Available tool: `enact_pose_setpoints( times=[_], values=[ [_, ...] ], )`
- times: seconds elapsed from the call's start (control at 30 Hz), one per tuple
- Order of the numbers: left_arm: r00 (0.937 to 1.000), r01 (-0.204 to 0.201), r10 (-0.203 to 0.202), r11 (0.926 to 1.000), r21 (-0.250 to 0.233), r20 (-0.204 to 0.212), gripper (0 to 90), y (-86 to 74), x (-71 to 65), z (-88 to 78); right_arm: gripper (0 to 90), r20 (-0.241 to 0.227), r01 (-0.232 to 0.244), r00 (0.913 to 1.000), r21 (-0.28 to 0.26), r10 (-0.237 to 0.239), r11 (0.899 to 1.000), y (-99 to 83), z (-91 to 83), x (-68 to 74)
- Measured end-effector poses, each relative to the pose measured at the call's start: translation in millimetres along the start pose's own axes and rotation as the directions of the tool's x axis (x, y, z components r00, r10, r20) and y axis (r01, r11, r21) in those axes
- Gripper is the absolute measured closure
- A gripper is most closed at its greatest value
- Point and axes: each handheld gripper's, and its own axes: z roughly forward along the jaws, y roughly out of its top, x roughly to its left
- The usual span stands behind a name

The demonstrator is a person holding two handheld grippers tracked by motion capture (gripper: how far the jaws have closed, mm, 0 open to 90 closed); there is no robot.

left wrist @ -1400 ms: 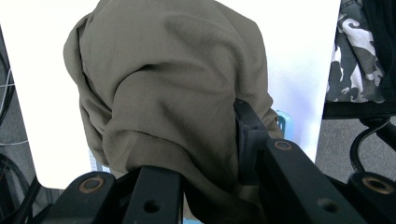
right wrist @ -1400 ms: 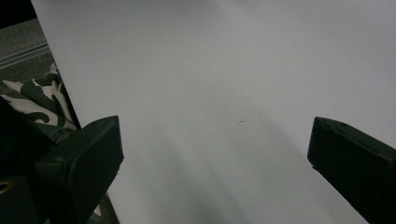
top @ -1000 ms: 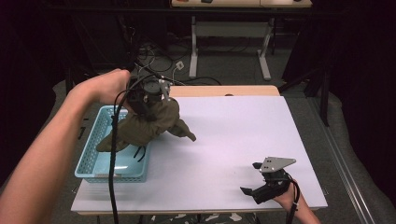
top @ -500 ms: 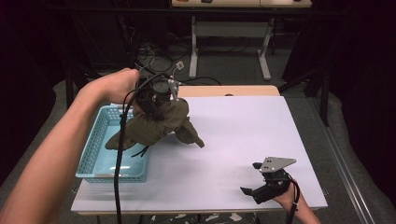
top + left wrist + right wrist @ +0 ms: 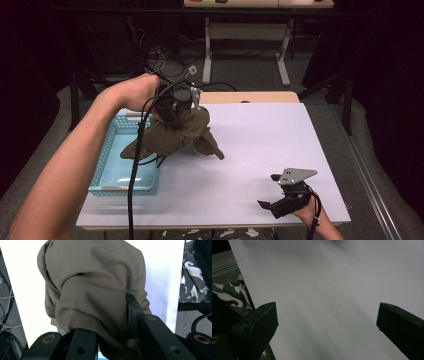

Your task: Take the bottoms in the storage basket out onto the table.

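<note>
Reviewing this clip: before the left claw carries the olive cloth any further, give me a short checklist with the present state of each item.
1. Left claw has a grip on the olive cloth: ok, the fabric is bunched between the jaws in the left gripper view.
2. Cloth lifted out of the blue basket: cannot tell, one end hangs over the basket.
3. White table top free to the right of the cloth: ok.
4. Right claw out of the way: ok, near the table's front right edge, jaws open and empty.
5. Left claw's cable free of the cloth: cannot tell, it runs beside the hanging end.
</note>
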Motion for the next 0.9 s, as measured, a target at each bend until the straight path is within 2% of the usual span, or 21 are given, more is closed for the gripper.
enact_pose_setpoints(
  times=[0.43, 0.9],
  values=[
    [0.9997, -0.022, 0.022, 0.9996, -0.015, -0.009, 75.6, 9.2, 0.0, 0.9, 3.5, 0.002, 0.002, 1.0, 0.0, -0.002, 1.0, 0.0, -0.5, -0.1],
    [0.9991, -0.041, 0.041, 0.9986, -0.032, 0.005, 75.6, 19.3, 1.3, 5.7, 3.6, 0.003, 0.006, 1.0, 0.0, -0.006, 1.0, -0.2, -1.1, -0.2]
  ],
)
